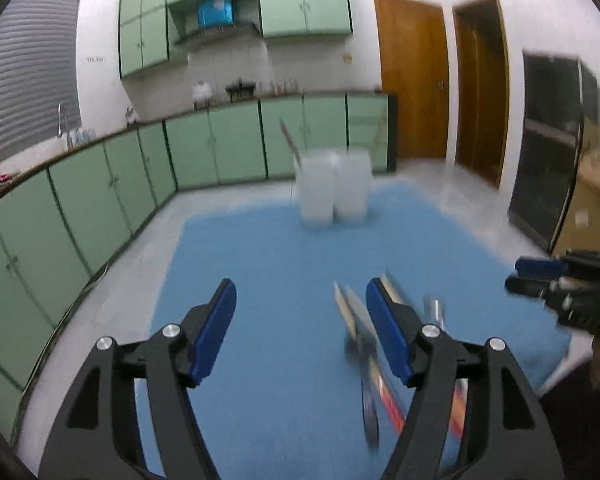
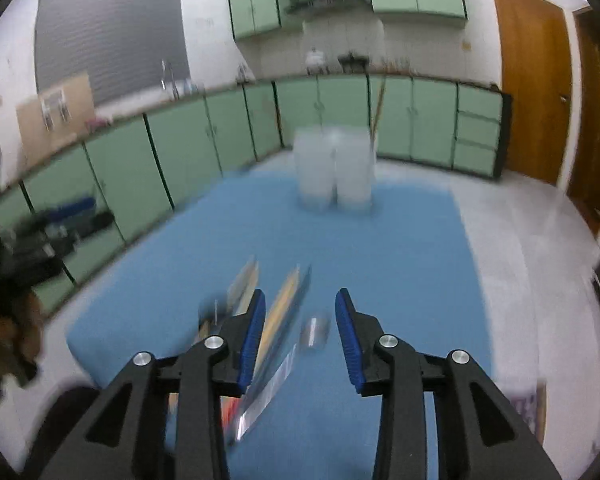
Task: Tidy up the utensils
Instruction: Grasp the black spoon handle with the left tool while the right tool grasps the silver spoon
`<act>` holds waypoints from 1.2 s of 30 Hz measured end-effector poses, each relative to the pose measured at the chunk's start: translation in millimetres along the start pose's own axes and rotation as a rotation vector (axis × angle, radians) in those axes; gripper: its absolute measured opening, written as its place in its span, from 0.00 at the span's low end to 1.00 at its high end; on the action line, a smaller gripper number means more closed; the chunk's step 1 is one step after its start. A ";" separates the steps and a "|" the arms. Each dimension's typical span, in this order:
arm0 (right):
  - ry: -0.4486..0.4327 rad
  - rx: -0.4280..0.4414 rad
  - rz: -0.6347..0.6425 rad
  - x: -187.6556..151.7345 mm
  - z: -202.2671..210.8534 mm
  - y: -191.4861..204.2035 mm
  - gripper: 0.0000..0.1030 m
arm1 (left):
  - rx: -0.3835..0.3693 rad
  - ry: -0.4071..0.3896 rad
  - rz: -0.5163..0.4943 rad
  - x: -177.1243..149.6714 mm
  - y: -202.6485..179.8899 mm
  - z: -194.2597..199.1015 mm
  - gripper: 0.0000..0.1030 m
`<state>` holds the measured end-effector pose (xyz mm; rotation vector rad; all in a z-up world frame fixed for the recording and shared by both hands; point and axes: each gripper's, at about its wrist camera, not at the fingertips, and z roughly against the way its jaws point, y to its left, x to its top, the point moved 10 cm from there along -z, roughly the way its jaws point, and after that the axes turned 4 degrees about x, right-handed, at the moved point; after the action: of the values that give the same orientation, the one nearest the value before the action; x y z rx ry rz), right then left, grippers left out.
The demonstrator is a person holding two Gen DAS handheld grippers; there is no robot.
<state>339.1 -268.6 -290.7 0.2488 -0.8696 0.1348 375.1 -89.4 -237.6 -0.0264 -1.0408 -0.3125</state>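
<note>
Utensils [image 1: 370, 364] lie in a loose, blurred bunch at the near edge of a blue mat [image 1: 268, 264], their handles showing orange and red, with what may be metal blades or handles among them; the smear is too heavy to sort knife from spoon. In the left wrist view the bunch sits just beside and partly behind the right-hand finger of the left gripper [image 1: 300, 328], whose blue pads stand well apart over bare mat with nothing between them. The right gripper [image 2: 300, 336] also has its jaws apart, more narrowly; in its own view the long utensils run under its left finger, and a small shiny piece [image 2: 315, 331] lies on the mat in the gap, not pinched by the pads. From the left wrist view the right gripper shows at the right edge, above the mat's right side.

Farther along, at the far end of the mat, two white translucent containers [image 1: 334, 186] stand side by side, touching, with thin sticks leaning up out of them. Beyond them, green cabinets [image 1: 236, 140] line the far wall, with brown doors [image 1: 414, 72] to the right.
</note>
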 end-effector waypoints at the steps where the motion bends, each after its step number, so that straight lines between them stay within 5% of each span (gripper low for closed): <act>1: 0.030 0.012 -0.023 -19.5 -4.9 5.9 0.35 | -0.013 0.030 -0.007 -16.0 -4.7 1.3 0.64; 6: 0.082 0.016 -0.046 -63.0 -19.0 23.1 0.35 | -0.051 0.131 -0.011 -68.0 -12.8 4.9 0.63; 20: 0.100 -0.046 -0.075 -54.9 -31.1 -28.4 0.36 | -0.069 0.322 0.022 -124.6 -19.0 -32.7 0.46; 36: 0.070 -0.044 -0.021 -56.2 -28.9 -28.6 0.37 | -0.078 0.280 0.043 -112.3 -44.4 -46.3 0.12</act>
<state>330.8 -289.2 -356.3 0.2110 -0.7993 0.1043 350.0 -112.5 -362.4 -0.0734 -0.7490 -0.3081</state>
